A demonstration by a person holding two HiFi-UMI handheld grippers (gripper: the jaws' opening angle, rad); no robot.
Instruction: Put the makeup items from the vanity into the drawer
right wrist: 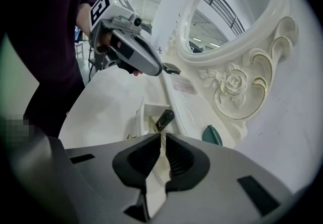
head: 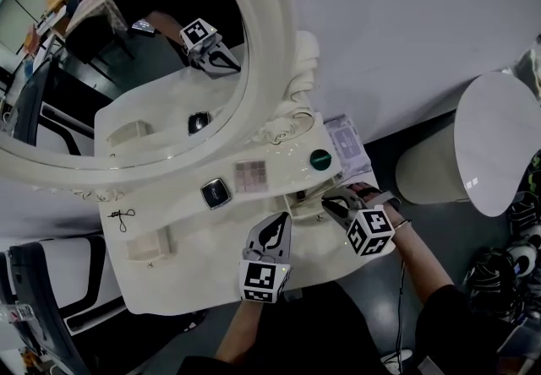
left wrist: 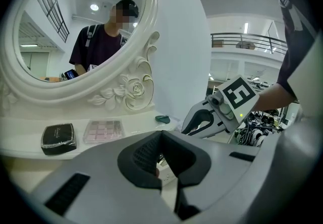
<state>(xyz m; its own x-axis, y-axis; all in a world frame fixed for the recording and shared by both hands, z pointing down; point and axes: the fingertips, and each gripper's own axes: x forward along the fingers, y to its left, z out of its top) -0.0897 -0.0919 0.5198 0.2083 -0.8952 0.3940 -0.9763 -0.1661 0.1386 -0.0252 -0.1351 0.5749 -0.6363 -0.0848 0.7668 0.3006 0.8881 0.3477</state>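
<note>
White vanity [head: 194, 238] has three loose items on its back ledge, under the mirror.

From the left in the head view, the first is the black compact [head: 215, 192]. Just beside it, with a small gap, lies the pink palette [head: 251, 176]. Both lie flat.

Next comes the left gripper [head: 281, 220]. Its jaws are pressed together with nothing held. It hangs over the vanity top in front of the ledge. The palette is up and to the left of its tips, and the compact is further the same way.

Right of it is the open drawer [right wrist: 132, 117]. A dark tube [right wrist: 164, 117] already lies inside, its long axis running away from the right gripper.

The right gripper [head: 325, 201] is over the drawer and tilted down into it. Its jaws leave only a narrow slit, and nothing is between them. The tube is beyond the tips and not touched.

The green disc [head: 319, 160] sits on the ledge just behind the drawer.

I think the disc belongs to the right hand, being near and straight beyond its tips. The left hand is nearer to the palette and the compact. It would have to open first and take each by its thin edges.
</note>
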